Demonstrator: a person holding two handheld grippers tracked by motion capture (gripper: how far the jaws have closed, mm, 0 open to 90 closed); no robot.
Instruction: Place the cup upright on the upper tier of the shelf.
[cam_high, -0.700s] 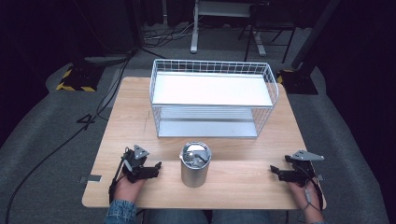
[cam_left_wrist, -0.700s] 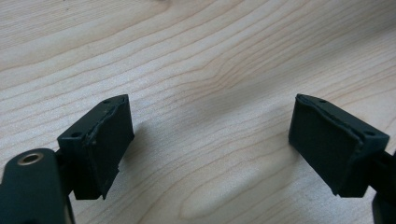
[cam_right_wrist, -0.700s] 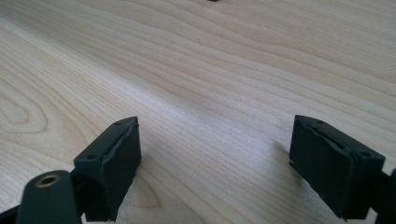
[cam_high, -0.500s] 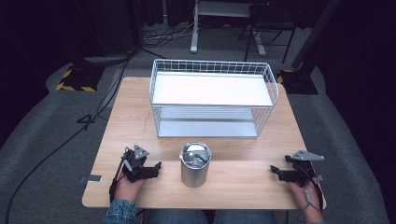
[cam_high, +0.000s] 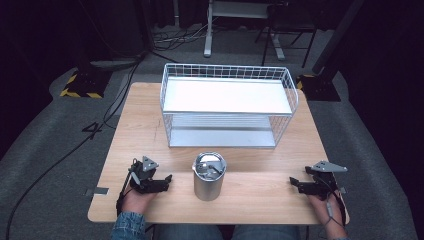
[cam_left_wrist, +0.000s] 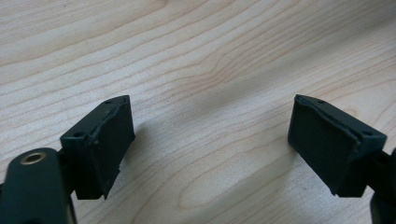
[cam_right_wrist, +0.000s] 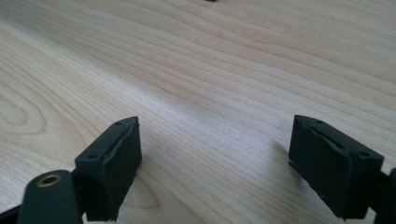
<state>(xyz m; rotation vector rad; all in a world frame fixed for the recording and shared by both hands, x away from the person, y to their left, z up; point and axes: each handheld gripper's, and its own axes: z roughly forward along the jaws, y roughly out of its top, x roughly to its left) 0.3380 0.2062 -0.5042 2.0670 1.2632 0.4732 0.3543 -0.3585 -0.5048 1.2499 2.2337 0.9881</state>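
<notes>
1. Steel tumbler (cam_high: 208, 176) stood upright on the wooden desk (cam_high: 140, 115), near the front edge and about midway across it. Its lid was on, with a small tab showing on top in the high view.
2. The left gripper (cam_high: 165, 181) lay on the desk to the tumbler's left, near it but not touching. It pointed towards the tumbler, and the person's left hand (cam_high: 134, 200) was wrapped around it from below.
3. In the left gripper view, the left gripper (cam_left_wrist: 210, 135) had its two black fingers (cam_left_wrist: 105, 140) set well apart, with bare wood grain between them and nothing gripped.
4. The right gripper (cam_high: 295, 184) sat farther out, well apart from the tumbler near the desk's right front corner. It also pointed inwards, with the right hand (cam_high: 325, 205) behind it.
5. In the right gripper view, the right gripper (cam_right_wrist: 215, 154) likewise had its fingers (cam_right_wrist: 112, 163) spread wide over the bare desk, holding nothing.
6. Behind the tumbler, a white wire basket (cam_high: 227, 75) stood across the middle and back of the desk. It held a white shelf on top and a lower level beneath.
7. Grey carpet (cam_high: 50, 150) surrounded the desk, with a dark cable trailing across it at the left.
</notes>
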